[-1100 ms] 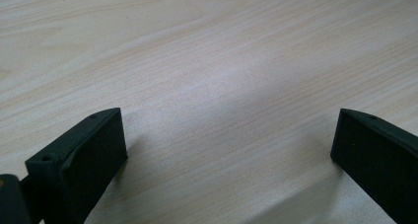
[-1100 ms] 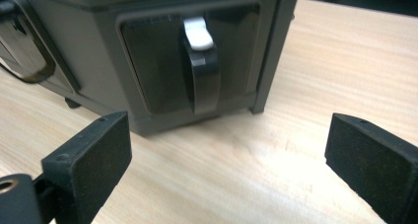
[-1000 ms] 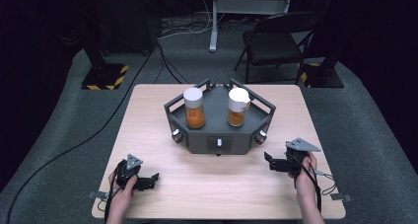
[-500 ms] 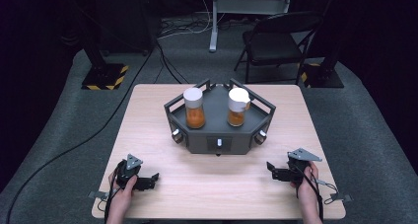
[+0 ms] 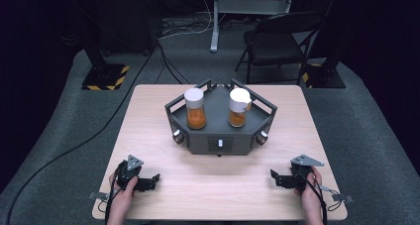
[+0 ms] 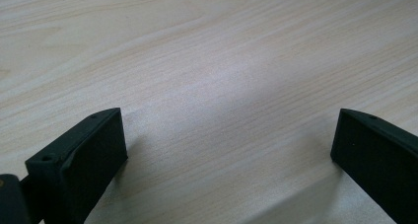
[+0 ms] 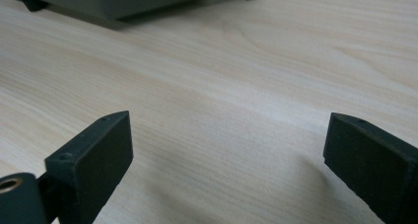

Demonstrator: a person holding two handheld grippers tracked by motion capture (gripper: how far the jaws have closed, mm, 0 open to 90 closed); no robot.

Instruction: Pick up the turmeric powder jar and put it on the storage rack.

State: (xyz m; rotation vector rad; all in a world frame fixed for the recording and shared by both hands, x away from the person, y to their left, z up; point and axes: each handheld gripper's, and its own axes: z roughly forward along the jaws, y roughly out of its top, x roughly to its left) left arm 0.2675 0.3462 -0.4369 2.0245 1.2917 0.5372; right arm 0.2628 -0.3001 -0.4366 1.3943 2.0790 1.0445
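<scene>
A dark grey six-sided stand [image 5: 233, 146] sits at the middle back of the wooden table [image 5: 218, 195]. Two white-lidded jars stand upright on it, partly filled with something orange: one on the left [image 5: 194, 108], one on the right [image 5: 238, 107]. My left gripper [image 5: 156, 179] rests low at the near left, jaws pointing right. In the left gripper view it [image 6: 229, 135] stands open over bare wood. My right gripper [image 5: 274, 177] is at the near right, jaws pointing left. The right gripper view shows it [image 7: 229, 135] open over bare wood, with the stand's base [image 7: 123, 4] farther off.
Small knobs [image 5: 219, 145] stick out of the stand's front faces. A black folding chair [image 5: 277, 44] and a white post [image 5: 215, 17] stand on the grey floor beyond the table. A hazard-striped foot [image 5: 105, 79] and cables lie at the back left.
My right gripper has come down and a little nearer the table's front edge, then stopped. My left gripper, the stand and the jars are where they were.
</scene>
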